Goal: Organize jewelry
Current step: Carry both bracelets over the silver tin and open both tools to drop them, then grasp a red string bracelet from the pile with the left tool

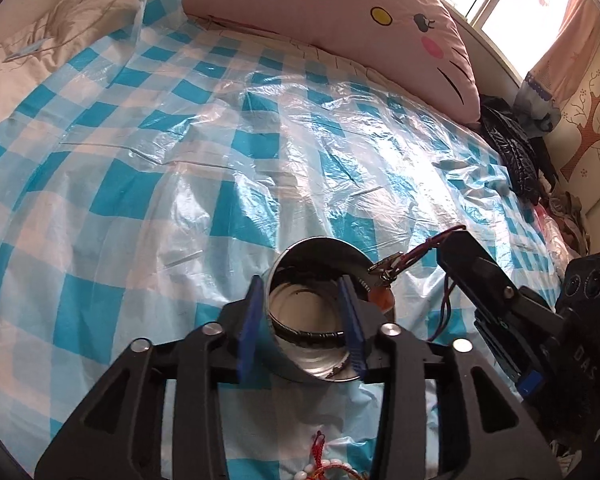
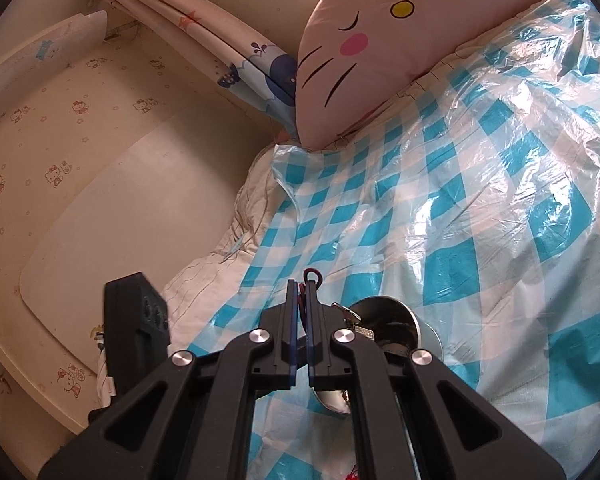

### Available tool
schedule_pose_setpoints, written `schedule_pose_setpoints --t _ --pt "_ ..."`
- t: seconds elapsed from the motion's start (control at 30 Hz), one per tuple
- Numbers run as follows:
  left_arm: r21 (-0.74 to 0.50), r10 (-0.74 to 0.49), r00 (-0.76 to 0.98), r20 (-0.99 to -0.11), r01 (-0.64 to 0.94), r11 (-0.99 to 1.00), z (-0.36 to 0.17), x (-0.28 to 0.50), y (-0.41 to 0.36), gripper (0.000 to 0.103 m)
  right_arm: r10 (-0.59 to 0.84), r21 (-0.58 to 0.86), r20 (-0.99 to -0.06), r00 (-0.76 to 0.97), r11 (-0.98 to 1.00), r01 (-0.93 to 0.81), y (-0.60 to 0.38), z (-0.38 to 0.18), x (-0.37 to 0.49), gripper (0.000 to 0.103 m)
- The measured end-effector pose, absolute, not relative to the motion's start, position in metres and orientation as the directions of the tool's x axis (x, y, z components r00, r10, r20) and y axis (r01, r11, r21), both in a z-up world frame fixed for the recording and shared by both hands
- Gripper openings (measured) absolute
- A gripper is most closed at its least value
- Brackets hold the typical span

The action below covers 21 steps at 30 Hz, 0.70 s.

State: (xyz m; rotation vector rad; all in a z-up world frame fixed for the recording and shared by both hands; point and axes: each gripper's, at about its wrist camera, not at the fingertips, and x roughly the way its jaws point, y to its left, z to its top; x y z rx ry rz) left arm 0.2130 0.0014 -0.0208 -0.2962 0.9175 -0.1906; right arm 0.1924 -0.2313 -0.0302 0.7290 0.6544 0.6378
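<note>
We have both tools over a bed spread with a blue-and-white checked plastic sheet (image 1: pixel 148 184). From the left wrist view, our left gripper (image 1: pixel 302 320) straddles a round metal tin (image 1: pixel 316 344) at 6 o'clock in the frame. Its 2 blue pads stand about half spread; the left one lies outside the tin's wall and the right one crosses the rim. Whether either presses the metal we cannot tell, so we judge the hold loose at best, there to steady the tin while it is filled. A dark bangle (image 1: pixel 312 336) already lies inside it.

At 3 o'clock in the same view our right gripper (image 1: pixel 444 248) reaches in, fully closed on a red cord (image 1: pixel 420 254) whose metal clasp (image 1: pixel 388 268) and orange pendant (image 1: pixel 382 298) hang at the tin's rim. The right wrist view confirms the pinch: the pads meet with a red loop (image 2: pixel 312 276) poking above them. Holding the cord high lets the pendant drop in first, we think.

At 6 o'clock, below the left gripper, a white bead bracelet with a red tassel (image 1: pixel 320 468) lies on the sheet, not yet put away. A pink cat-face pillow (image 1: pixel 340 12) leans at 12 o'clock.
</note>
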Motion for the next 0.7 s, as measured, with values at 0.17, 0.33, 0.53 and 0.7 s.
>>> schedule_pose_setpoints --t 0.17,0.33,0.53,0.7 --pt "-0.335 -0.223 0.651 -0.726 -0.051 0.941 -0.01 0.185 0.033 0.055 0.667 0.69 -0.453 0.592 0.682 -0.242 -0.212 -0.043 0.201 0.034" --pt "-0.361 -0.203 0.658 -0.725 -0.113 0.926 -0.019 0.16 0.052 0.065 0.589 0.631 -0.473 0.655 0.746 -0.215 -0.222 -0.035 0.192 0.041" --pt "-0.344 -0.216 0.619 -0.755 -0.094 0.934 -0.032 0.147 0.048 0.065 0.545 0.627 -0.484 0.684 0.762 -0.163 -0.238 -0.031 0.188 0.053" --pt "-0.328 -0.229 0.598 -0.768 -0.061 0.943 -0.036 0.13 0.041 0.066 0.533 0.627 -0.485 0.693 0.764 -0.149 -0.248 -0.024 0.176 0.059"
